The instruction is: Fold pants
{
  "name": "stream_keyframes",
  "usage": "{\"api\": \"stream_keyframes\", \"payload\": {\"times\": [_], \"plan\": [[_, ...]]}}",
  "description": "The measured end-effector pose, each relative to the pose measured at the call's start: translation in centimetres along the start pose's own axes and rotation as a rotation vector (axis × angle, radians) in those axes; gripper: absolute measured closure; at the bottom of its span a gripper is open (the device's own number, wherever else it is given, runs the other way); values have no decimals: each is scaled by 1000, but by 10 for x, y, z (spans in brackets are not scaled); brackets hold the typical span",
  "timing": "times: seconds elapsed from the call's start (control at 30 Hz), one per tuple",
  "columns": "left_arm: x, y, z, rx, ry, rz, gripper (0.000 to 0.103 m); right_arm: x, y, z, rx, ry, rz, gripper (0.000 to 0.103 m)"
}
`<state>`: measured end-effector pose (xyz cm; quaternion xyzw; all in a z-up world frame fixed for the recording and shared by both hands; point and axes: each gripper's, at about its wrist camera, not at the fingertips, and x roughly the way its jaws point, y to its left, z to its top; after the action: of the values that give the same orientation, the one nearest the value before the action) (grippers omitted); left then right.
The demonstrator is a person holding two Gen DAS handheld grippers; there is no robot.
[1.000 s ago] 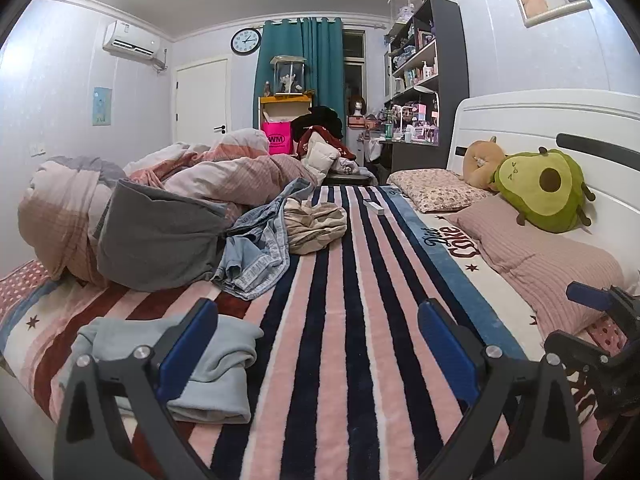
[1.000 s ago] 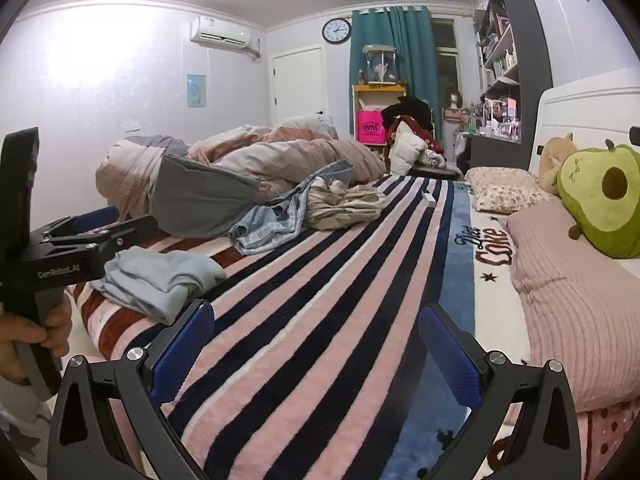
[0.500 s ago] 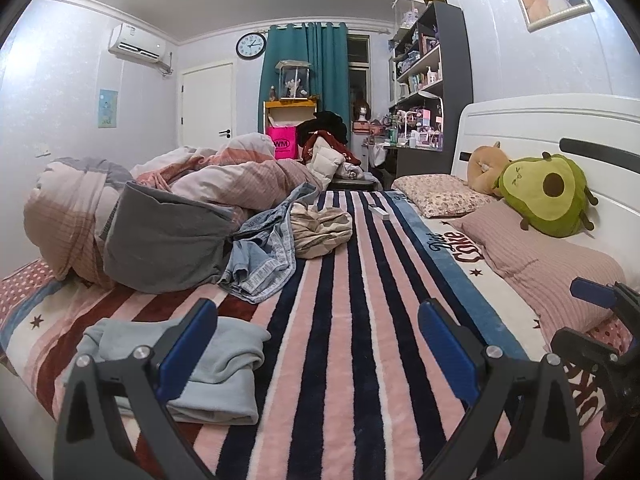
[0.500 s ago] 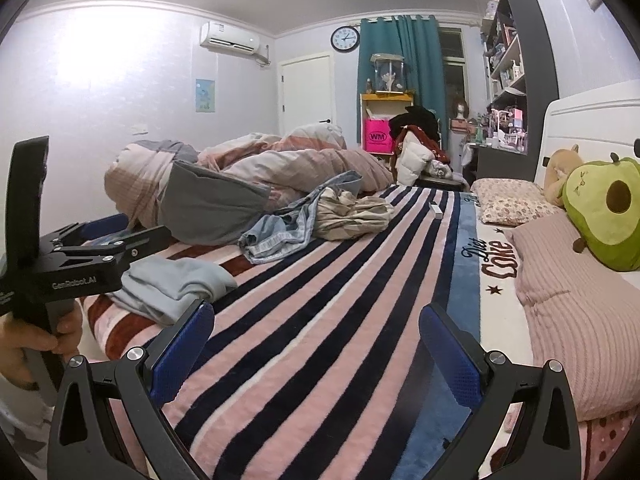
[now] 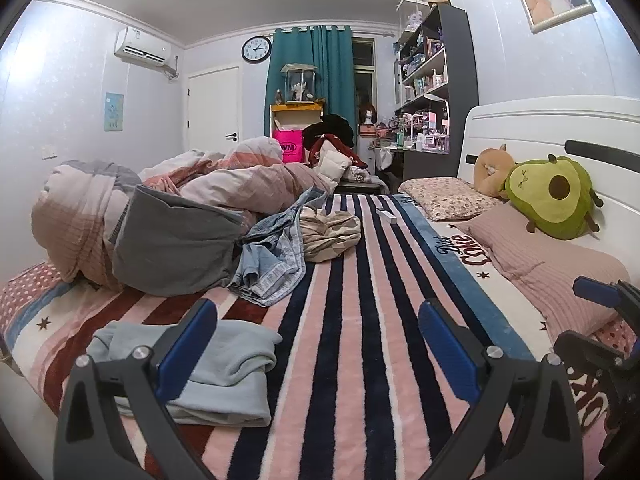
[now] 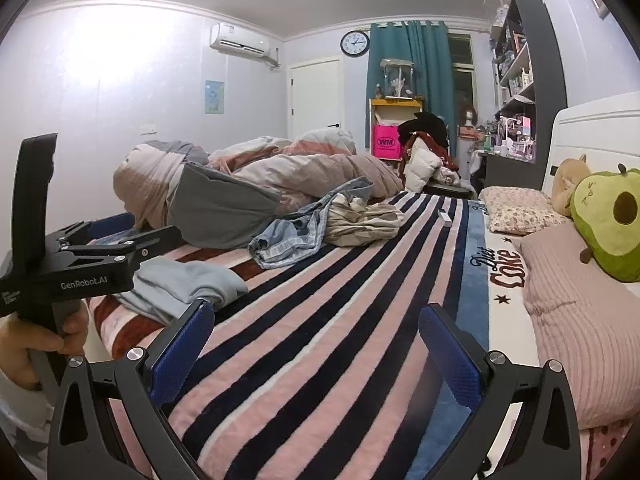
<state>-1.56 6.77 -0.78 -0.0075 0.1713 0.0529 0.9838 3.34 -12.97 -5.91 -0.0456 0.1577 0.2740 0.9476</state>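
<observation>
Folded light-blue pants [image 5: 224,368] lie at the near left edge of the striped bed, also in the right wrist view [image 6: 180,284]. Crumpled blue jeans [image 5: 272,256] and beige pants [image 5: 328,232] lie mid-bed, also in the right wrist view: jeans [image 6: 304,232], beige pants [image 6: 360,220]. My left gripper [image 5: 318,320] is open and empty above the bed, its left finger over the folded pants. My right gripper [image 6: 316,324] is open and empty over the striped blanket. The left gripper's body [image 6: 80,256] shows at left in the right wrist view.
A bunched duvet [image 5: 140,208] fills the bed's far left. Pillows [image 5: 548,264] and an avocado plush [image 5: 552,196] lie along the white headboard at right. A small white object [image 5: 387,214] lies on the blanket. Shelves [image 5: 436,92] stand beyond.
Both grippers have drifted slightly lower and back; the view shifts a little. Nothing was taken hold of or moved on the bed.
</observation>
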Motion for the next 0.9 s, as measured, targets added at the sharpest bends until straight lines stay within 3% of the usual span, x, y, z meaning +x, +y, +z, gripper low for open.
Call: {"api": "stream_keyframes", "payload": {"times": [0.9], "plan": [[4, -1, 0, 1, 1, 1, 3, 4, 0, 0, 7, 4, 2, 1]]}}
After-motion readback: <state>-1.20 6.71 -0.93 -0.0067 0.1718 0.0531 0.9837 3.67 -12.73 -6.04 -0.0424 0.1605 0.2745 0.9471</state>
